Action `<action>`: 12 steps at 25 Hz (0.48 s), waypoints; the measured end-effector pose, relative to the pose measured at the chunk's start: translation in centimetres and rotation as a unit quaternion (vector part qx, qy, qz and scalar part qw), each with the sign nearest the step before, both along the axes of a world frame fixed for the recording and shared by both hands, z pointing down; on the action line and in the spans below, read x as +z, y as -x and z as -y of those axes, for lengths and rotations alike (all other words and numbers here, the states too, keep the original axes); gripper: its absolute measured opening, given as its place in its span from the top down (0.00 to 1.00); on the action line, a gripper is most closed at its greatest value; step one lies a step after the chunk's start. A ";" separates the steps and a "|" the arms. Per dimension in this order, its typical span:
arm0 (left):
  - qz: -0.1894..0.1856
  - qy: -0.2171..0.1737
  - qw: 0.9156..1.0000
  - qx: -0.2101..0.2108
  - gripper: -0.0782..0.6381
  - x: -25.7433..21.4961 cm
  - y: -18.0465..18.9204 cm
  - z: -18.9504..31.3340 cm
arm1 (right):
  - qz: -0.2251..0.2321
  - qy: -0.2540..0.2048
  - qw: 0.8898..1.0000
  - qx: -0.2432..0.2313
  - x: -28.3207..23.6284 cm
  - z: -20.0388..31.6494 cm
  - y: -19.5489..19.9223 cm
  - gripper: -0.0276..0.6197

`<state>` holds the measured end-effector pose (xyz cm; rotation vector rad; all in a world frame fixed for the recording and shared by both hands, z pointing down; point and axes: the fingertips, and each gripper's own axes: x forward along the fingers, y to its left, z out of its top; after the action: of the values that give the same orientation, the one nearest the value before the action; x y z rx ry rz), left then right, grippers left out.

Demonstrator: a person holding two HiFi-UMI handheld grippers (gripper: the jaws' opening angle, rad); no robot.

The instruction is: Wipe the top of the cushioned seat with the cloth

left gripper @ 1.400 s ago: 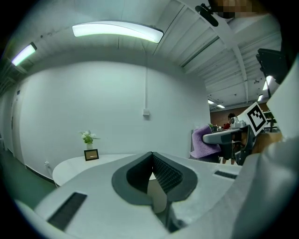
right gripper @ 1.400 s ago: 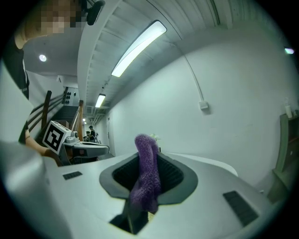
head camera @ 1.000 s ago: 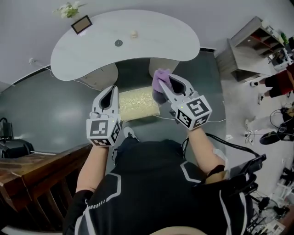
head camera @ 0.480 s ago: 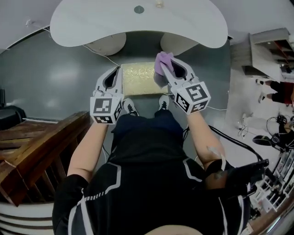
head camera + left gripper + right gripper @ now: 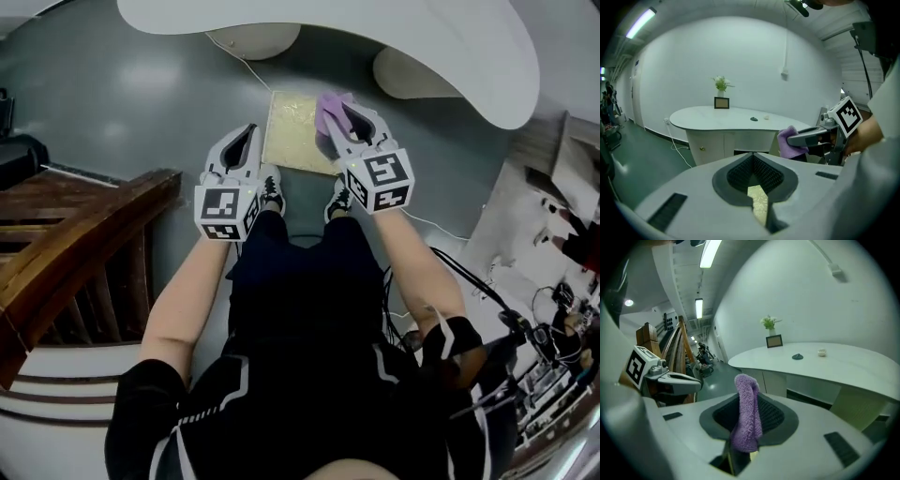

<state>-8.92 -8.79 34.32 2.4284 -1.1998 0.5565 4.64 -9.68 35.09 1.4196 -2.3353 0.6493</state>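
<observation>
Over seat [image 5: 292,136], right tool [image 5: 334,118] with cloth [image 5: 327,106]

office lobby: curved white reception desk [image 5: 740,117], framed picture [image 5: 722,102], wooden staircase [image 5: 75,234].

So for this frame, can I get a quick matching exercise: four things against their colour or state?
Things:
1. cloth
2. cushioned seat
3. left gripper
4. desk

Descriptions:
A. white, with a framed picture and a small plant on it
B. jaws together, nothing held
C. purple, clamped in the right gripper
D. pale yellow patterned top

Pairs: 1-C, 2-D, 3-B, 4-A
</observation>
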 end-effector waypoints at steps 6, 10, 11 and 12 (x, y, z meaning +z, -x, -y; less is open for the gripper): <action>0.030 0.041 0.999 0.006 0.89 7.7 0.9 0.9 | -0.012 0.054 0.998 0.001 8.3 2.0 3.0 0.79; 0.040 0.067 0.997 0.008 0.89 10.9 2.3 1.0 | -0.024 0.085 0.996 -0.002 13.0 3.1 5.3 0.79; 0.040 0.072 0.996 0.012 0.89 11.7 2.6 0.9 | -0.028 0.091 0.995 -0.005 14.2 3.5 5.8 0.79; 0.041 0.079 0.996 0.014 0.89 12.5 2.9 0.8 | -0.033 0.096 0.995 -0.007 15.3 3.9 6.4 0.79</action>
<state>-11.82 -9.60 46.77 2.3128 -1.1094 0.7360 -1.73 -13.54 50.40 1.3183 -2.1662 0.7874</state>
